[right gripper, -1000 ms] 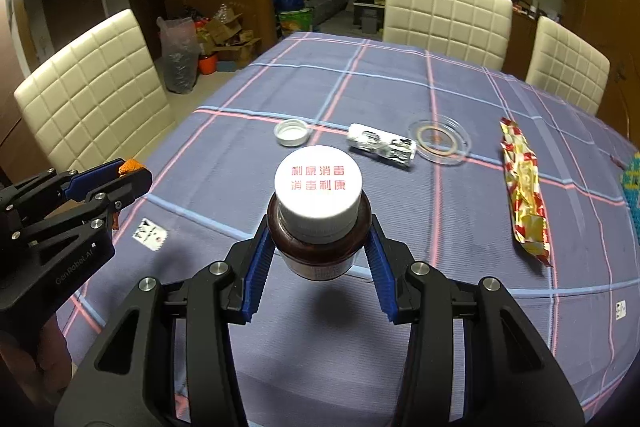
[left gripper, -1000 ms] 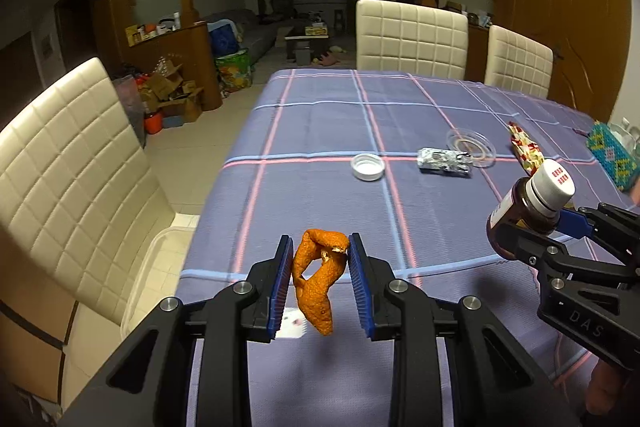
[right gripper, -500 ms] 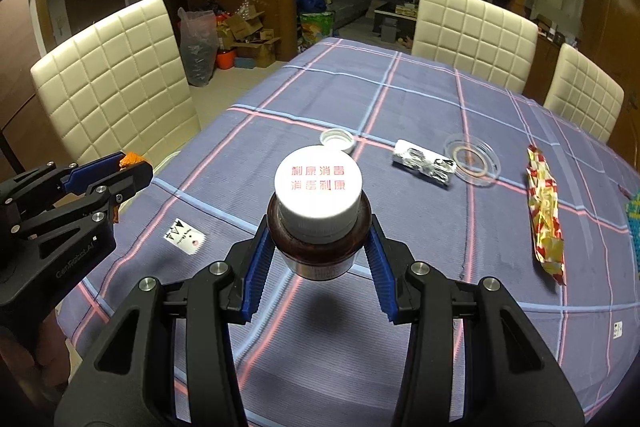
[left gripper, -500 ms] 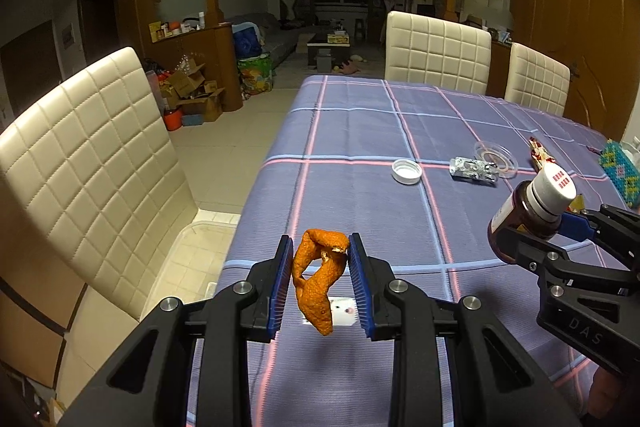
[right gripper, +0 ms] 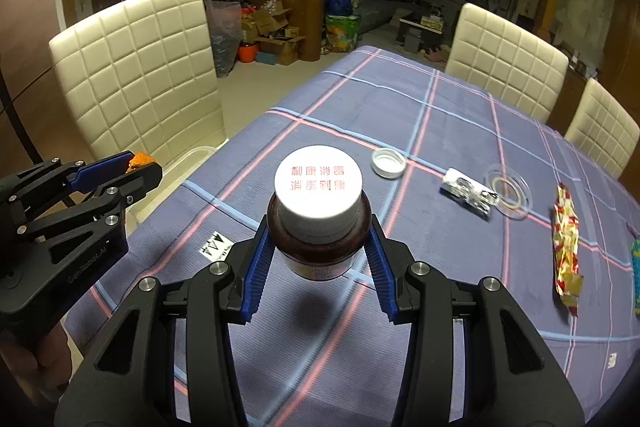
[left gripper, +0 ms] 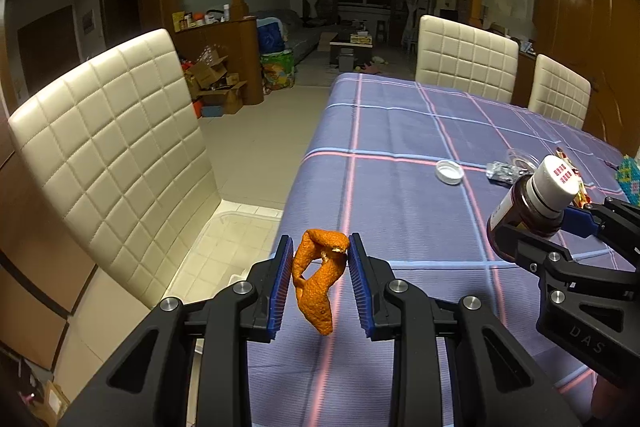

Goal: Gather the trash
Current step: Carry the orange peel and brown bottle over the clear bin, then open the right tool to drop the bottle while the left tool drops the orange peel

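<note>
1. Orange peel (left gripper: pixel 316 279), curled and dry, is gripped between the blue pads of the left gripper (left gripper: pixel 318 281) and held clear above the table's near edge.
2. Brown glass bottle (right gripper: pixel 320 227) with a white cap is clamped by the right gripper (right gripper: pixel 318 263), raised above the tablecloth (right gripper: pixel 440 107).
3. On the cloth are seen, well apart from both grippers: a loose white cap (right gripper: pixel 388 163), a crumpled foil blister pack (right gripper: pixel 468 195), a clear round lid (right gripper: pixel 508 189) just beside it, and a gold-and-red wrapper (right gripper: pixel 566 251).
4. A clear plastic bin (left gripper: pixel 240 243) is seen on the floor between the table's edge and the cream chair (left gripper: pixel 112 155).
</note>
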Tool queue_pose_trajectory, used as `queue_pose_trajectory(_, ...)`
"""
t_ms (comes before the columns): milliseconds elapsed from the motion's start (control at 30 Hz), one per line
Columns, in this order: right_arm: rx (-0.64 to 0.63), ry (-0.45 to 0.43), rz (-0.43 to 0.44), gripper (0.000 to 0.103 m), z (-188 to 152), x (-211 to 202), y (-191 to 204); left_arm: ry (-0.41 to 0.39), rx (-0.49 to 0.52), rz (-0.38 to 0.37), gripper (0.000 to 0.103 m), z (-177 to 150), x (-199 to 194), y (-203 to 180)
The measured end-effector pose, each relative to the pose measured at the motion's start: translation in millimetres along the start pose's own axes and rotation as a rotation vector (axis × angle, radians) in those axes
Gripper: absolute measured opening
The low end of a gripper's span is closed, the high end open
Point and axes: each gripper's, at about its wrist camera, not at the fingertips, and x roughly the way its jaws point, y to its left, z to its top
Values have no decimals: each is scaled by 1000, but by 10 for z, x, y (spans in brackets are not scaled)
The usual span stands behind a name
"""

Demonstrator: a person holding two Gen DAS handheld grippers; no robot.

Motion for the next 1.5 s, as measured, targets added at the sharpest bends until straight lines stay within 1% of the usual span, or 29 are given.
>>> queue_pose_trajectory(300,-64,7,18,47,141,131,308,12,-37,27,28,-45,83,278)
queue_pose_trajectory(500,-101,15,37,47,234,242,500,18,-64,61,28,-48,123,485)
queue_pose_trajectory(700,-147,16,60,47,352,361,724,17,-94,121,28,-46,158,779)
queue_pose_trajectory(867,-193,20,77,47,451,485,941,29,-139,166,28,-56,220,1069)
queue_pose_trajectory(1000,-227,22,102,47,540,589,1126,29,-167,223,28,-83,275,1288)
queue_pose_trajectory(1100,-260,22,125,47,607,695,1318,22,-178,259,28,-96,302,1381)
queue_pose_trajectory(1200,-285,20,138,47,657,781,1449,36,-204,264,28,-103,370,1500)
queue_pose_trajectory(1267,-292,12,139,50,697,852,1521,47,-212,273,28,-117,424,1559)
queue_pose_trajectory(1333,-283,8,132,54,728,902,1530,60,-222,273,28,-129,490,1611)
queue_pose_trajectory(1500,-250,33,137,56,736,1000,1443,84,-212,259,28,-147,621,1580)
